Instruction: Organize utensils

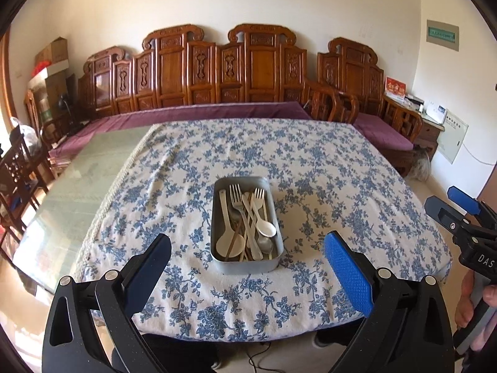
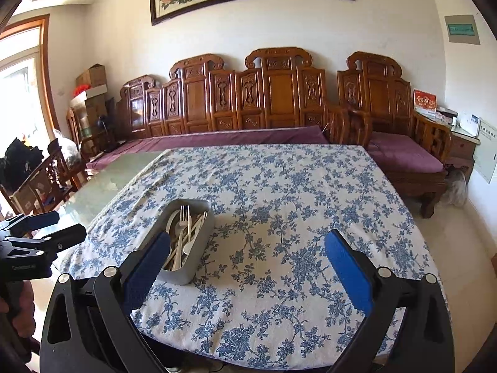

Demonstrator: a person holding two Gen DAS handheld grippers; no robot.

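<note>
On the near half of the table sits a grey rectangular metal tin with rounded corners, its long side running away from the table's front edge. It holds the cutlery in a loose heap: two silver metal forks with their tines at the far end, a white plastic spoon, a flat white rice paddle along the left wall and some thin brown chopsticks slanting through the pile. Under the tin lies a white tablecloth with a blue flower print, and left of the cloth a strip of the bare greenish glass tabletop shows.

Both tools hang above the table's near edge, well apart from the tin. Each stands released, blue pads spread wide with nothing between them: the left gripper looks straight down at the tin, and the right gripper sits further right, over bare cloth. Behind the table runs a carved brown wooden bench with purple cushions.
</note>
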